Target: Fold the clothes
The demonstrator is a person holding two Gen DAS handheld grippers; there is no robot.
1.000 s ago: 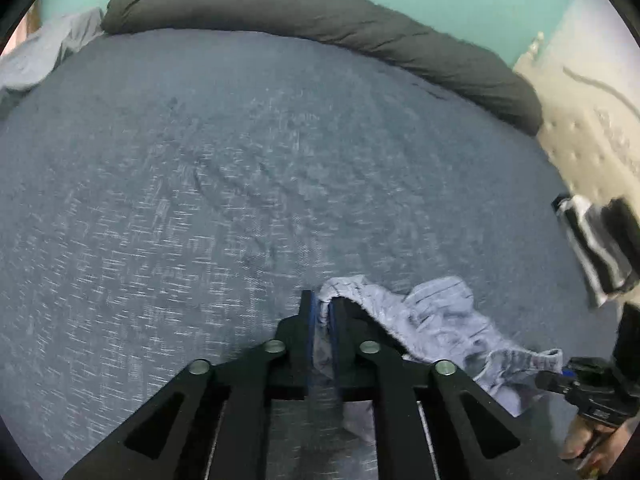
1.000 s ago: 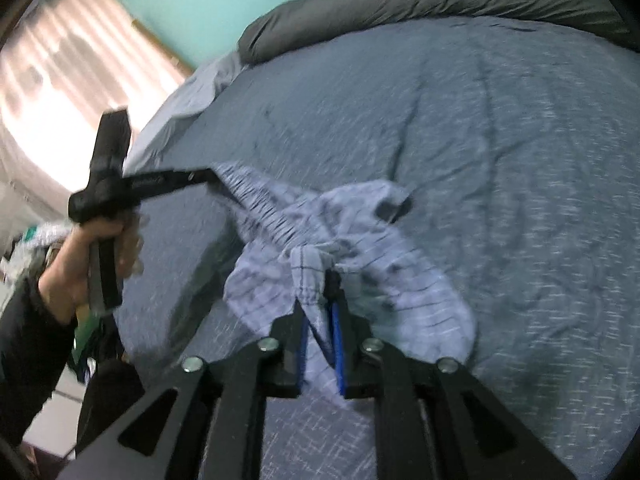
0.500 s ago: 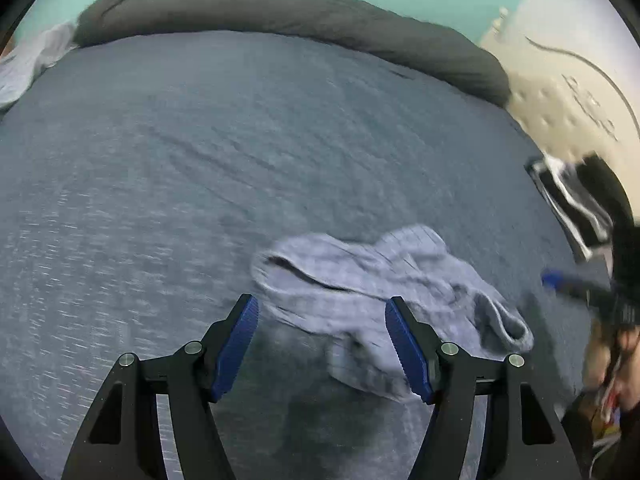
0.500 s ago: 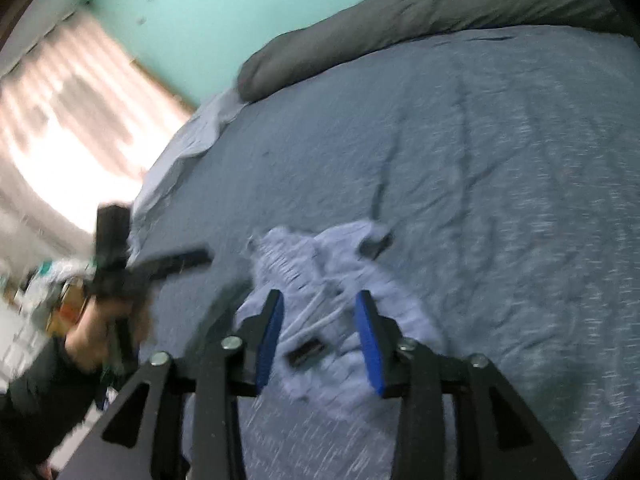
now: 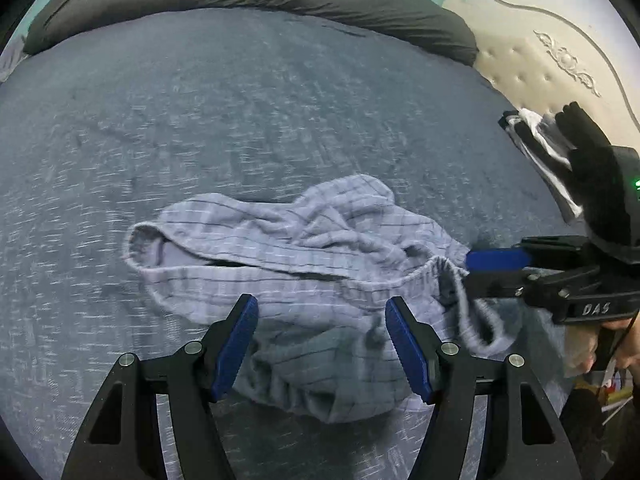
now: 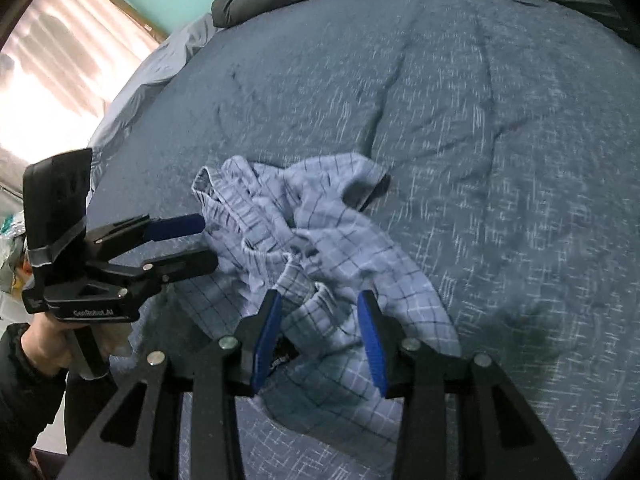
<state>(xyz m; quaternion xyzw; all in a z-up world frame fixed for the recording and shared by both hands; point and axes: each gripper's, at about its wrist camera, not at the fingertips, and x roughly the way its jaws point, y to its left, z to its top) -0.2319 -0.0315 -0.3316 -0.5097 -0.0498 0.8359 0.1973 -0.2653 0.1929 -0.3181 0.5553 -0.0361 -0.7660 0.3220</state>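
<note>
I see the checked shorts lying crumpled on the bed, near its front edge. My left hand-held gripper hovers over them, blue pads apart, nothing pinched. My right hand-held gripper likewise stands apart above the waistband.

Bare bedspread beyond crumpled shorts

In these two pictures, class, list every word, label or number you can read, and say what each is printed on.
"DAS" on the body of the right gripper, in the left wrist view.
"GenRoboLAI", roughly, the last letters unsure, on the body of the left gripper, in the right wrist view.
A small dark tag on the shorts bears white letters too blurred to read.
Nothing else is readable.
</note>
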